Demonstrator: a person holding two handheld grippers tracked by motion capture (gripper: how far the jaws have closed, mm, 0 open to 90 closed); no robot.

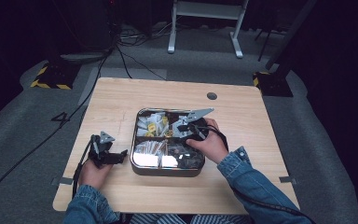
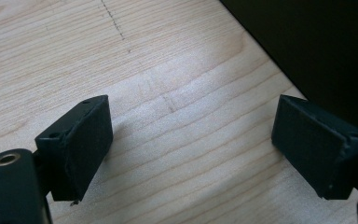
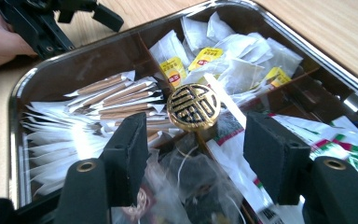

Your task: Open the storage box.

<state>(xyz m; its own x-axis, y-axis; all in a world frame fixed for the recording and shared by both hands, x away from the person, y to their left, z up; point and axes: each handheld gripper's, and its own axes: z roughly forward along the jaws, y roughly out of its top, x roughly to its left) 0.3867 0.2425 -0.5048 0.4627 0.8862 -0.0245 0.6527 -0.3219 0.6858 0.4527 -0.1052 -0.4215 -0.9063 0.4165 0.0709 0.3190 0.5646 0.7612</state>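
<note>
With my right gripper [image 3: 193,156] open over the tray's [image 3: 23,88] gold knob [image 3: 194,106], I should centre before closing gently.

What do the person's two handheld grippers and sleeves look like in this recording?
Both are black. The left gripper carries a small grey three-cornered plate on top; the right gripper carries a larger one, and a black cable trails from each. In the gripper views, the jaws are flat, blocky black pads on black arms with brass-ringed screw holes. The person wears blue denim sleeves with buttoned cuffs.
</note>
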